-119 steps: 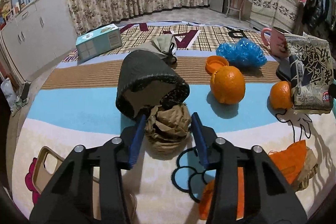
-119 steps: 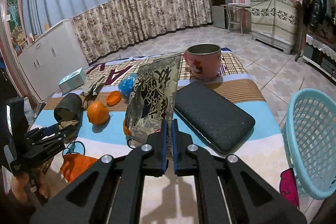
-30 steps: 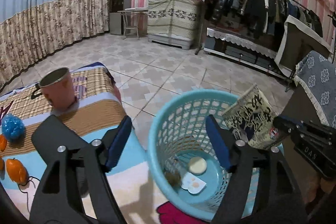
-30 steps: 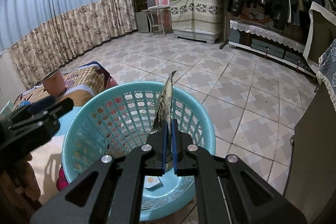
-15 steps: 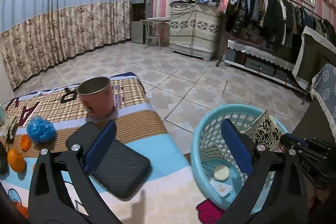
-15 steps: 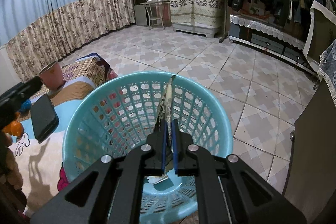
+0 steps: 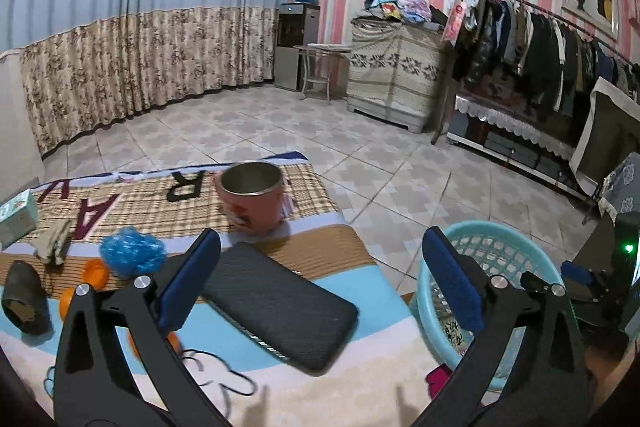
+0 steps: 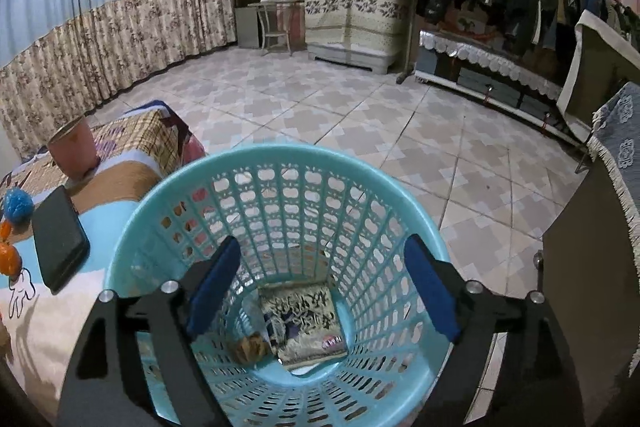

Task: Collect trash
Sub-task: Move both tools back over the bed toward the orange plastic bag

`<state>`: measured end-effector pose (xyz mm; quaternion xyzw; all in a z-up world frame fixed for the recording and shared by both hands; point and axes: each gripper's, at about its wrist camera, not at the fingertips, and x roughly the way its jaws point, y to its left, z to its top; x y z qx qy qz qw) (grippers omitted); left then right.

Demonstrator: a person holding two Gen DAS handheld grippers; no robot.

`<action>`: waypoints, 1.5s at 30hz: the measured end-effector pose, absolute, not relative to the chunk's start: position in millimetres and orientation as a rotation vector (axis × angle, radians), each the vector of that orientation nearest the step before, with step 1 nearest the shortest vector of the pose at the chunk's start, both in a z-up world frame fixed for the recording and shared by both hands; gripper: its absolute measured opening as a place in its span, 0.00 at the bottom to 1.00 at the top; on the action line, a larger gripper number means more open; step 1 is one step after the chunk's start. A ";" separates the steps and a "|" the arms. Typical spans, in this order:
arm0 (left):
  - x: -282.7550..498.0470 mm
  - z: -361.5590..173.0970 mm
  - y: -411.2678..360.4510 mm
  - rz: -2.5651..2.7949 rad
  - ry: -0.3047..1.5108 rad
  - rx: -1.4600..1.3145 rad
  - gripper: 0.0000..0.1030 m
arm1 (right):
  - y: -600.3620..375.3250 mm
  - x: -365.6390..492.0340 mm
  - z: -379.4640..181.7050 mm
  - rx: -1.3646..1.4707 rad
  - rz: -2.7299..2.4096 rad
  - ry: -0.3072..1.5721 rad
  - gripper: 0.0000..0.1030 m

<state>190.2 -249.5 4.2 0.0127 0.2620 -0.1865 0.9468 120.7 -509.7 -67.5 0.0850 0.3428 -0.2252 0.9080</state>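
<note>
The turquoise basket (image 8: 280,155) stands on the tiled floor beside the mat. A patterned snack bag (image 8: 300,323) lies flat on its bottom next to a crumpled brown paper wad (image 8: 250,347). My right gripper (image 8: 322,247) hangs over the basket's mouth; its jaws are opening, nothing between them. My left gripper (image 7: 322,239) is open and empty above the mat's right end, with the basket (image 7: 500,239) at its right. On the mat lie a blue plastic wad (image 7: 132,255), an orange peel (image 7: 94,273), an orange (image 7: 66,301) and a tipped black cup (image 7: 24,295).
A black flat case (image 7: 280,303) and a pink mug (image 7: 252,203) sit on the mat under the left gripper. A tissue box (image 7: 16,219) and a beige cloth (image 7: 54,241) lie at the far left. A dark cabinet (image 8: 580,287) stands right of the basket.
The right gripper's jaws parted and the snack bag dropped to the basket's bottom. The left gripper swung away from the basket toward the mat and spread wider.
</note>
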 end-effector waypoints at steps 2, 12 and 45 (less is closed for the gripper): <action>186.8 8.3 -241.4 -0.371 0.523 0.041 0.95 | -498.5 117.2 -61.5 0.168 -0.457 0.692 0.87; 157.1 22.0 -171.8 -0.264 0.495 0.057 0.95 | -404.3 101.6 -34.2 0.138 -0.318 0.620 0.89; 129.4 -53.3 18.5 -0.071 0.683 -0.024 0.95 | -214.1 87.0 -56.2 -0.064 -0.061 0.655 0.89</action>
